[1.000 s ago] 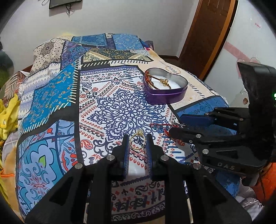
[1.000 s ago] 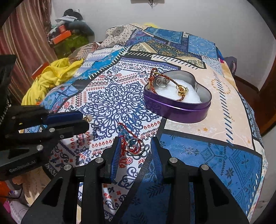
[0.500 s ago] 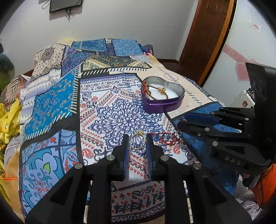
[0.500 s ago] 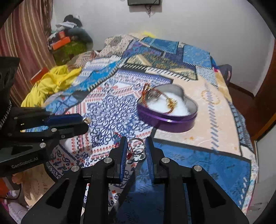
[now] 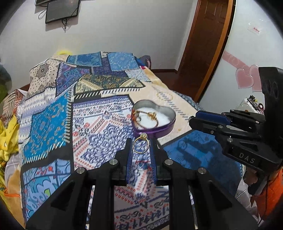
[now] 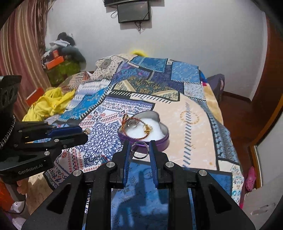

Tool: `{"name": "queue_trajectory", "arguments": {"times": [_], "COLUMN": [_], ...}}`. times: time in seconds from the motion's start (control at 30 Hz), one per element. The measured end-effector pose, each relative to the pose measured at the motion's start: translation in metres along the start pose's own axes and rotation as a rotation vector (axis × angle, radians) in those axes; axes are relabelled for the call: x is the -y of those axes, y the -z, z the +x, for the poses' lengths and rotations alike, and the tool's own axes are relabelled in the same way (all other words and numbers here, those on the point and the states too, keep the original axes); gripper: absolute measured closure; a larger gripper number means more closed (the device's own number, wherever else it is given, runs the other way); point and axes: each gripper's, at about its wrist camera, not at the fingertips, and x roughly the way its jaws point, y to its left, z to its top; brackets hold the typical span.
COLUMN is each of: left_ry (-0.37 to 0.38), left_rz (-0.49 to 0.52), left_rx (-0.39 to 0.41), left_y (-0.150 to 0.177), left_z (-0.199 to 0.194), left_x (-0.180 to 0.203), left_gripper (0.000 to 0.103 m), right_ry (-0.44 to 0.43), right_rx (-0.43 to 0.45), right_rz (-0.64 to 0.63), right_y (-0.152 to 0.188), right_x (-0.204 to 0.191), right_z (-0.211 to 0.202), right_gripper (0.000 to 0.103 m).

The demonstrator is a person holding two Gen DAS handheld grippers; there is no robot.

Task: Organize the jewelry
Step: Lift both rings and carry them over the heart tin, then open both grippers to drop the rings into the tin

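Observation:
My left gripper [image 5: 141, 145] is shut on a gold ring [image 5: 141, 144] with a pale stone, held above the patterned bedspread [image 5: 53, 113]. My right gripper [image 6: 139, 149] is shut on a silver ring [image 6: 139, 150], also lifted off the bed. A purple heart-shaped tin [image 5: 169, 122] with a white lining stands just beyond both grippers; gold and red-orange chains and a silver piece lie inside the tin [image 6: 163, 139]. In the left wrist view the right gripper [image 5: 192, 119] shows at the right; in the right wrist view the left gripper [image 6: 85, 133] shows at the left, the gold ring's stone [image 6: 87, 131] at its tip.
Yellow cloth [image 6: 47, 104] lies at the bed's left side. A pile of clutter [image 6: 61, 58] stands by a striped curtain. A wooden door [image 5: 203, 44] is at the right, a wall screen [image 6: 133, 11] above the bed's head. The bed's right edge [image 6: 228, 141] drops to the floor.
Both grippers rose off the bedspread. The right jaws closed on the silver ring and lifted it away from the red cord. The left kept the gold ring. The tin now sits close ahead.

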Motion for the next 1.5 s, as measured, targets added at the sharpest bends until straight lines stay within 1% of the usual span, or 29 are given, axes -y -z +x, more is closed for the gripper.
{"name": "queue_trajectory", "arguments": {"times": [0.3,0.53,0.7,0.8,1.07,1.17,1.5], "left_ry": [0.015,0.025,0.032,0.035,0.045,0.045,0.059], "left_rz": [0.018,0.02,0.022,0.026,0.027,0.022,0.009], "left_rx": [0.035,0.034,0.025,0.015,-0.036,-0.042,-0.054], "left_y": [-0.024,-0.033,-0.038,-0.039,-0.039,-0.039,-0.039], "left_z": [0.01,0.027,0.04,0.048,0.074,0.078,0.086], "left_x": [0.008,0.01,0.01,0.009,0.005,0.004,0.001], "left_gripper": [0.085,0.085,0.085,0.085,0.085,0.085,0.085], "right_ry": [0.011,0.004,-0.008,-0.016,-0.049,-0.068,-0.079], "right_rx": [0.036,0.042,0.027,0.001,-0.048,-0.054,-0.068], "right_rz": [0.025,0.04,0.049,0.058,0.063,0.068,0.088], "right_y": [-0.012,-0.019,-0.02,-0.019,-0.017,-0.019,-0.017], "right_x": [0.016,0.024,0.028,0.032,0.037,0.037,0.04], "right_z": [0.002,0.011,0.022,0.034,0.051,0.055,0.062], "right_gripper": [0.084,0.084,0.084,0.084,0.084,0.084,0.084]}}
